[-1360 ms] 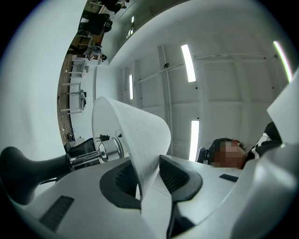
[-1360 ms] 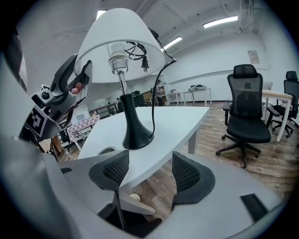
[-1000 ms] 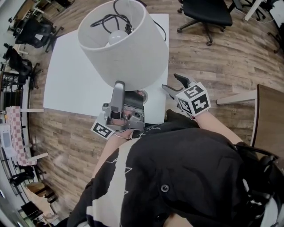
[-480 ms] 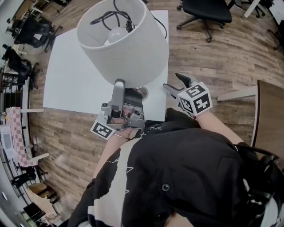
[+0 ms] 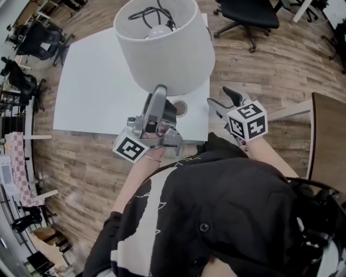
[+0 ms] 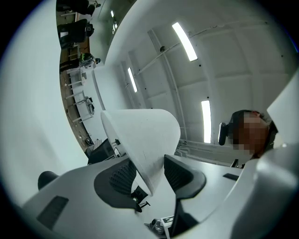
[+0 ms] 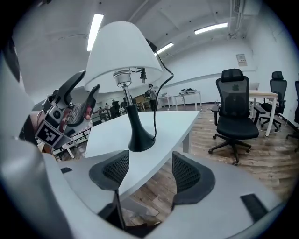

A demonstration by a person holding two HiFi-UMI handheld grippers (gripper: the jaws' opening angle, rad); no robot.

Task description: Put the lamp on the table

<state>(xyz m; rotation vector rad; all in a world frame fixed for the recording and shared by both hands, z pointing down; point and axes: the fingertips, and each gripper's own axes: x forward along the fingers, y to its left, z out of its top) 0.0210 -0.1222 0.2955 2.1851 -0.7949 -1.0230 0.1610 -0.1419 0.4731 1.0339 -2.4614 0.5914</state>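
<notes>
White-shaded, black-based lamp (image 5: 167, 48) stands upright on the white table (image 5: 92, 92), shade uppermost, top centre. Jaws of the left gripper (image 6: 150, 175), just opening, straddle the shade rim; the right gripper (image 7: 149, 175) gapes empty.

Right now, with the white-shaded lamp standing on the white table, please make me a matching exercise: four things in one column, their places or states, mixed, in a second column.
1 black flared lamp base
2 white tapered lampshade
3 right gripper
4 black swivel office chair

A on the wooden floor
B open, nothing between its jaws
C standing on the white table
D white bulb and black cord inside

Pairs: 1-C, 2-D, 3-B, 4-A
</notes>
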